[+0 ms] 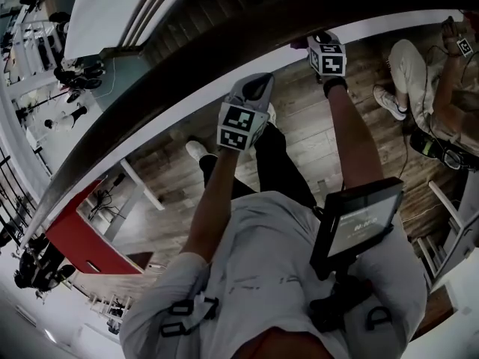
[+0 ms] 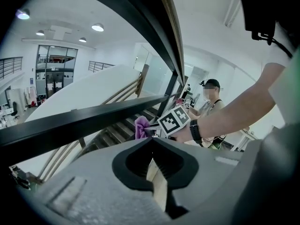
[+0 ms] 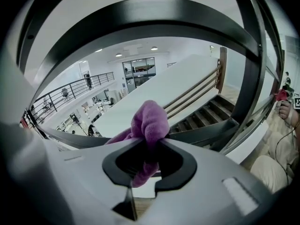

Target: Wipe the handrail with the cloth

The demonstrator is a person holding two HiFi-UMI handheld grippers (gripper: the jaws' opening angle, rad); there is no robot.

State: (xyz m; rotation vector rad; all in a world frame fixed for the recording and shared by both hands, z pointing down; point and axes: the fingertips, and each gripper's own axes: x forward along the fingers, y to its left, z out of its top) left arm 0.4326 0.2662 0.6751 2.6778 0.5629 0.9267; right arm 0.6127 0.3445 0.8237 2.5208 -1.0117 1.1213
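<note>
Right gripper (image 3: 150, 142): jaws clenched on purple cloth (image 3: 150, 121), centre frame; cloth just beside dark handrail (image 1: 202, 73), upper right of head view. Left gripper (image 2: 152, 140): jaws together, nothing between, mid-frame near handrail.

I seem to be on an upper landing of a large open-plan office building: wooden stairs (image 3: 206, 114) drop past the handrail (image 1: 224, 58), a railed balcony (image 3: 70, 95) runs left of the stairs, ceiling lights (image 2: 97, 27) hang above them, and desks (image 3: 99, 108) sit below
</note>
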